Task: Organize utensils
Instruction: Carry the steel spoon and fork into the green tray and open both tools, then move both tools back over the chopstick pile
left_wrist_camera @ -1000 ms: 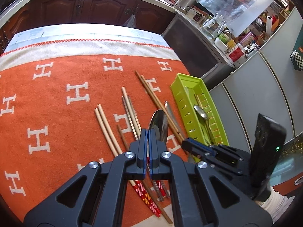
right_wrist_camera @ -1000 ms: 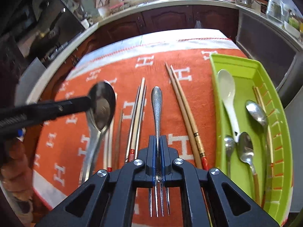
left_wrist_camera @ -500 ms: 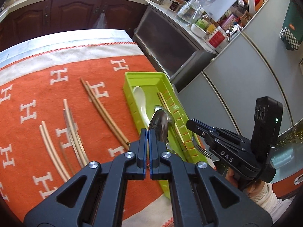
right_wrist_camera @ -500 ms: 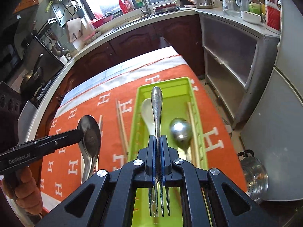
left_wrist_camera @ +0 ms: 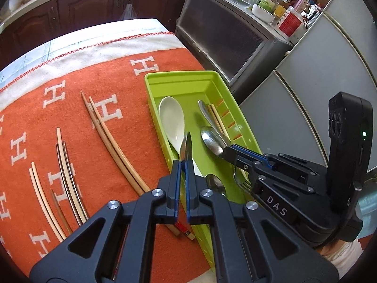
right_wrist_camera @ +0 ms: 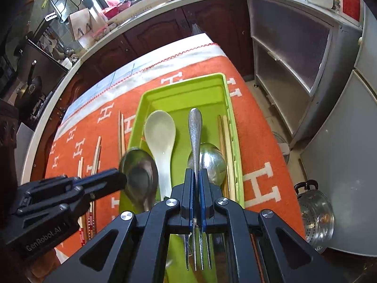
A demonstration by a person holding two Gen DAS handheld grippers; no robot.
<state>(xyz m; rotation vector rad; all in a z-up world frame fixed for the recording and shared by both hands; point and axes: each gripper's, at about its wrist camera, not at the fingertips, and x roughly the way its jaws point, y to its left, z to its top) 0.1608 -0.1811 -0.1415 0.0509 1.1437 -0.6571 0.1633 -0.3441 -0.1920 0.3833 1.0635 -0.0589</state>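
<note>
Hidden or unclear, as I read my two feeds:
- Steel spoon (left_wrist_camera: 185, 146): edge-on between my left fingers; handle hidden behind them.
- Same spoon's bowl in right view: motion-blurred.
- Fork (right_wrist_camera: 195, 139): mid-shaft covered by my right gripper (right_wrist_camera: 196, 176); tines blurred at frame bottom.
- Green tray (left_wrist_camera: 179, 80): near end hidden behind both grippers.
- Small spoon (left_wrist_camera: 215, 184): handle covered.
- Jar labels (left_wrist_camera: 288, 22), upper right: unreadable.
</note>
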